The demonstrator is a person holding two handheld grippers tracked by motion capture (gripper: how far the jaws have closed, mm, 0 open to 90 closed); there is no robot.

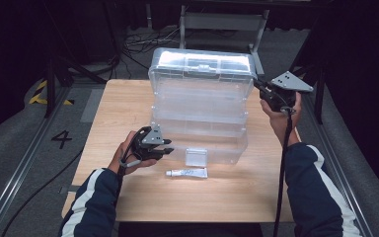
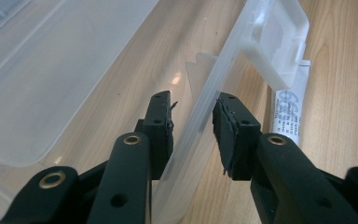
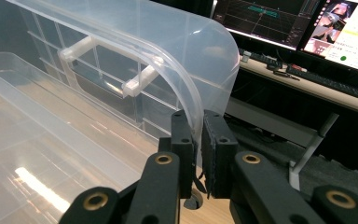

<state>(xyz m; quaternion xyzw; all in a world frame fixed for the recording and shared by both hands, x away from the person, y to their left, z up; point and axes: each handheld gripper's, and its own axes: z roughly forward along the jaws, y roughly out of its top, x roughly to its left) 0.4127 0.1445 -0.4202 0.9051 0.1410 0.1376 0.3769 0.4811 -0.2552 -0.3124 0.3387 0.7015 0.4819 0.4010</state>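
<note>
a black "4" (image 1: 61,138) is marked on the grey floor left of the wooden table (image 1: 227,197). the white tube's (image 1: 186,173) print is unreadable. the clear plastic hinged storage box (image 1: 200,111) stands open mid-table. the left gripper (image 2: 193,122) straddles its front wall, jaws spread; the right gripper (image 3: 198,140) pinches the raised lid's edge.

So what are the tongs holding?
Right tongs pinch the box's raised lid at its edge. Left tongs straddle the box's front wall.

Open wood on the table's (image 1: 128,94) left and near edge; clear box (image 1: 200,106) blocking the middle, tube (image 1: 186,173) lying just before it.
</note>
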